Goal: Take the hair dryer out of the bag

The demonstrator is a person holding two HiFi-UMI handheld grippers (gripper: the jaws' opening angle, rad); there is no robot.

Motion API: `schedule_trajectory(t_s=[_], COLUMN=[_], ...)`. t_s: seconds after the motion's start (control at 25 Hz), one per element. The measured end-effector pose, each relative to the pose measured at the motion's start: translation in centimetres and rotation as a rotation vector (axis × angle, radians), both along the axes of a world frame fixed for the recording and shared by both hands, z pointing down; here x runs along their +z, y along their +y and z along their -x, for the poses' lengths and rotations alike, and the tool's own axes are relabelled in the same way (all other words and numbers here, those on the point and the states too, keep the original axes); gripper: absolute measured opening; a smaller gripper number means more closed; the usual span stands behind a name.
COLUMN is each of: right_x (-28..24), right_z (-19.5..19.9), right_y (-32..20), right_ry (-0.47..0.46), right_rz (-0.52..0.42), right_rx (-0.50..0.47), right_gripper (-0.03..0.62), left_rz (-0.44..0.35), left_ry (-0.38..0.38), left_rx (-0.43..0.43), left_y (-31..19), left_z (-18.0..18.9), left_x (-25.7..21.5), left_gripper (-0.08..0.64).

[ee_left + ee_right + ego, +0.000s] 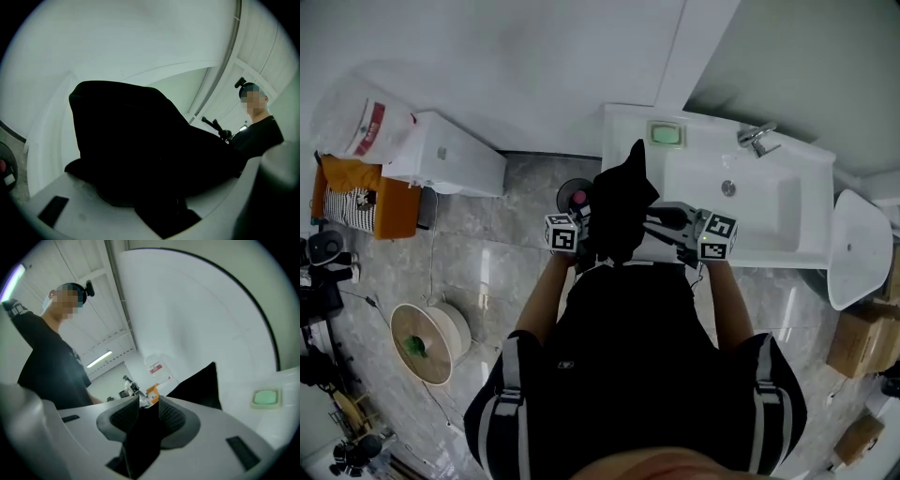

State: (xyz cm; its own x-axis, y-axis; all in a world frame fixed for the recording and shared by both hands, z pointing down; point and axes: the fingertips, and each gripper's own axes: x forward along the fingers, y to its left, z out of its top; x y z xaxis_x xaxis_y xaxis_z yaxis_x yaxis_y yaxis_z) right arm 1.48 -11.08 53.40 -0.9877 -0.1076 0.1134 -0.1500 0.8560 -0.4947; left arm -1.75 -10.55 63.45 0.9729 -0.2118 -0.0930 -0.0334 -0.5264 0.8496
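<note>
- The black bag point(623, 211) is held up in the air between the two claws, in front of the person's chest point(628, 366) and over the front edge of the white bench point(623, 127)
- One corner of the bag points upward, towards the wall
- The left claw point(569, 234) grips the bag's left side; in the left gripper view the dark cloth point(140, 150) lies over the left claw point(159, 208), covers the jaws and bunches down into the slot between them
- The right claw point(705, 236) grips the bag's right side; in the right gripper view the right claw point(147, 420) has its ribbed pads point(172, 416) narrow, with a fold of black cloth pinched between them, and the bag's pointed corner point(199, 385) rises just behind
- The hair dryer shows in no view; only the bag's black outside can be seen
- On the bench, a green soap point(667, 134) lies left of the sink point(750, 211), and a tap point(757, 138) stands at the sink's back rim
</note>
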Motion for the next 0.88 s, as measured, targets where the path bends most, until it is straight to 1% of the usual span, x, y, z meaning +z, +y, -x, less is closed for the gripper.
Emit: schedule_trajectory(t_s=[0.08, 0.12, 0.16, 0.2, 0.24, 0.32, 0.44, 0.6, 0.76, 0.8, 0.84, 0.88], right_x=[-0.7, -0.8, -0.9, -0.9, -1.1, -1.8, -2.2, -1.7, -1.6, -1.7, -1.8, -2.1], right_z=[-1.3, -1.9, -2.4, -2.6, -2.6, -2.0, -0.4, 1.7, 2.3, 2.4, 2.4, 2.4], right_y=[-3.5, -5.3, -6.8, -7.9, -8.6, -9.3, -9.6, -9.5, -9.4, -9.2, -8.9, -8.6], right_ry=[0.002, 0.019, 0.04, 0.057, 0.063, 0.049, 0.038, 0.051, 0.015, 0.001, -0.014, -0.03], right_rz=[-0.018, -0.03, -0.042, -0.05, -0.054, -0.043, -0.014, 0.017, 0.083, 0.1, 0.116, 0.126], right_rx=[0.154, 0.231, 0.291, 0.326, 0.337, 0.323, 0.268, 0.2, 0.144, 0.123, 0.101, 0.083], right_gripper=[0.189, 0.203, 0.231, 0.263, 0.292, 0.31, 0.324, 0.325, 0.323, 0.305, 0.266, 0.212], left_rz=[-0.025, -0.036, -0.047, -0.059, -0.07, -0.087, -0.099, -0.109, -0.109, -0.107, -0.104, -0.101], left_ry=[0.0, 0.002, 0.002, 0.0, -0.002, 0.002, 0.032, 0.058, 0.059, 0.06, 0.061, 0.062], left_rx=[-0.002, -0.003, -0.003, 0.0, 0.003, 0.012, 0.021, 0.033, 0.041, 0.04, 0.04, 0.04], left_y=[0.4, 0.6, 0.8, 1.0, 1.3, 1.8, 2.4, 3.1, 3.4, 3.4, 3.5, 3.5], left_z=[0.6, 0.8, 1.0, 1.2, 1.2, 1.2, 1.1, 0.7, 0.3, 0.4, 0.4, 0.5], left_x=[-0.6, -1.0, -1.3, -1.6, -2.0, -2.6, -3.5, -4.3, -4.4, -4.3, -4.1, -3.9], left_gripper=[0.213, 0.213, 0.213, 0.213, 0.213, 0.213, 0.213, 0.213, 0.213, 0.215, 0.215, 0.215])
